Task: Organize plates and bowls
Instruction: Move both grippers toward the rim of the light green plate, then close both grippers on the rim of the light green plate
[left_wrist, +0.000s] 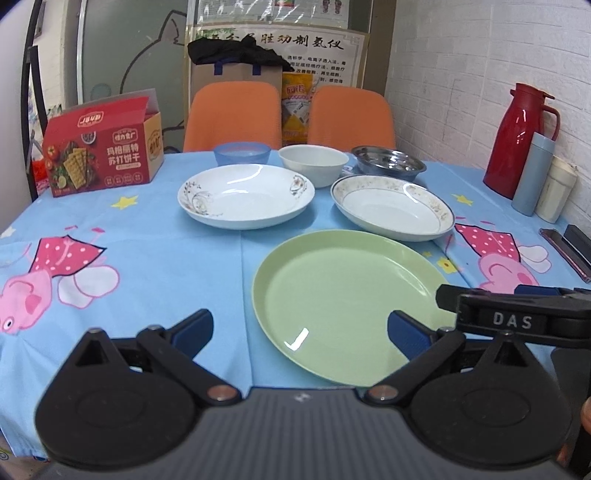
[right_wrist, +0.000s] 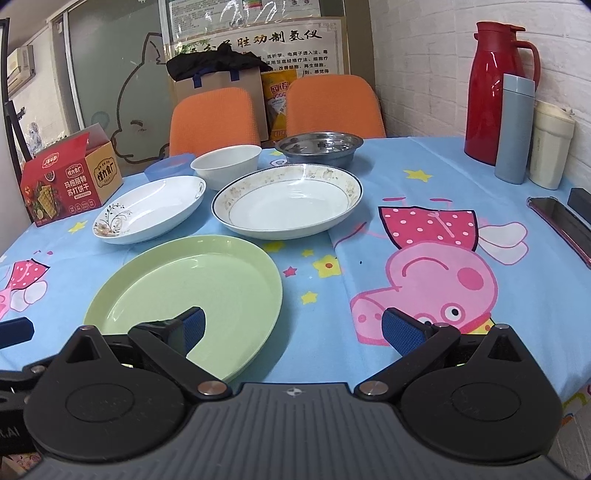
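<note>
Bright, even indoor light, glare streaks on the green plate (left_wrist: 347, 302) (strong fisheye bending at edges)

The left gripper (left_wrist: 300, 334) is low and level, with its two blue-padded fingers (left_wrist: 194, 330) spread wide and nothing between them. The right gripper (right_wrist: 293, 330) is at about the same height, and its jaws are also wide apart and hold nothing. In the left wrist view, the right gripper's black body enters from the right side, so the two grippers are close beside each other. The person's hands are probably behind the cameras; they are not seen.
</note>
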